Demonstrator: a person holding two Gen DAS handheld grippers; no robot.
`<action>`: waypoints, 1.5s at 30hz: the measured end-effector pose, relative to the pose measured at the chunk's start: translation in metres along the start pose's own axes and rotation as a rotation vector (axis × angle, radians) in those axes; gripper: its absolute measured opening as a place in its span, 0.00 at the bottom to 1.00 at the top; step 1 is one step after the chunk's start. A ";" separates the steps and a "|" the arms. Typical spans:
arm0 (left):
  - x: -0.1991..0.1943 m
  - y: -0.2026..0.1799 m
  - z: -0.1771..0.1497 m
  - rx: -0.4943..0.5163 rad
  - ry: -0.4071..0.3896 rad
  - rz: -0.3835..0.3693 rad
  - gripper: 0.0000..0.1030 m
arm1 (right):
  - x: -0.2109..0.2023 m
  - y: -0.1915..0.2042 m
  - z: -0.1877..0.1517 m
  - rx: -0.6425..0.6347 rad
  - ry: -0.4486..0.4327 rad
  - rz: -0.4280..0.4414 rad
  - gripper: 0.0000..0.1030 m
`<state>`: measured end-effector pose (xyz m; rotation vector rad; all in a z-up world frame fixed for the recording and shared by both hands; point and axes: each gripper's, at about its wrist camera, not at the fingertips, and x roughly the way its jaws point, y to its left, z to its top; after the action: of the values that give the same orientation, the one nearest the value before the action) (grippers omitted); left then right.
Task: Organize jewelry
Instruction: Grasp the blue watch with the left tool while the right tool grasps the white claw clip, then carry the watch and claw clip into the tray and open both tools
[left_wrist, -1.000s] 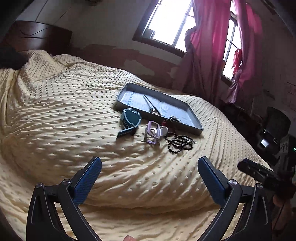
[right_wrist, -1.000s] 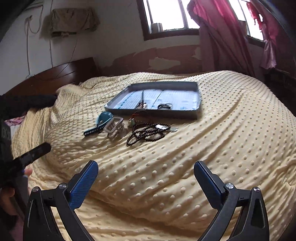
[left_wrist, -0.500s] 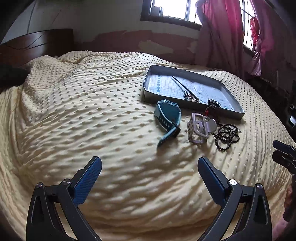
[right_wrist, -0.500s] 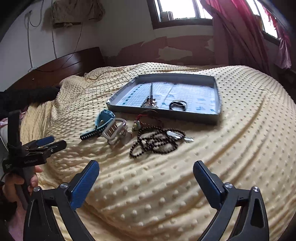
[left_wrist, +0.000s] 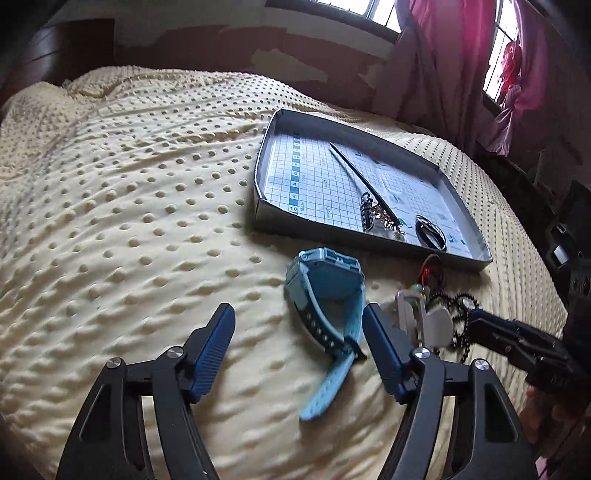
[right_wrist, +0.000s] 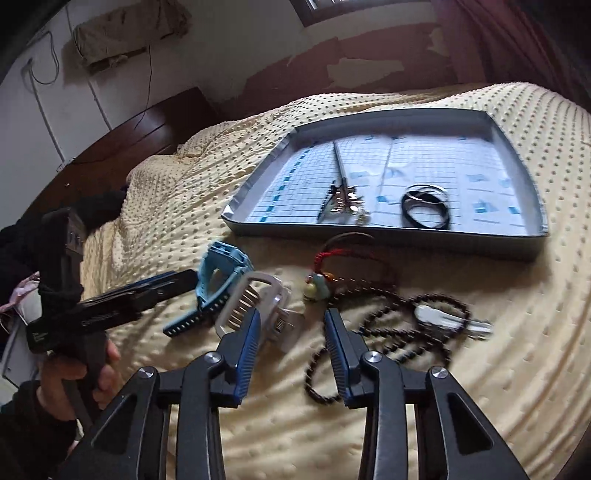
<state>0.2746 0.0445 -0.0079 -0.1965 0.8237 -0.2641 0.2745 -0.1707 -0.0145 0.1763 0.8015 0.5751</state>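
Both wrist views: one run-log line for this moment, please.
left gripper: open, at blue watch | right gripper: open, over silver watch | tray: ring, hairpin inside

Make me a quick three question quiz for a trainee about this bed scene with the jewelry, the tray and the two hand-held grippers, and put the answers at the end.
1. True or false: the blue watch lies inside the grey tray.
2. Which hand-held gripper is nearer the blue watch: A) left hand-held gripper B) right hand-held gripper?
3. Fill in: the black bead necklace lies on the yellow ____, outside the tray.

Key: 1 false, it lies on the bedspread in front of the tray. 2 A; the right one is over the silver watch. 3 bedspread.
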 end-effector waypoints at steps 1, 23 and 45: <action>0.005 0.001 0.002 -0.004 0.009 -0.007 0.60 | 0.004 0.003 0.001 -0.002 0.003 0.004 0.29; 0.026 0.006 0.001 -0.030 0.036 -0.009 0.08 | 0.019 0.007 -0.006 0.049 0.015 0.028 0.05; -0.024 -0.039 0.010 -0.015 -0.150 -0.050 0.03 | -0.051 -0.030 0.030 0.120 -0.216 0.018 0.05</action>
<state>0.2606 0.0152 0.0263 -0.2477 0.6725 -0.2865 0.2807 -0.2220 0.0269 0.3501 0.6255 0.5149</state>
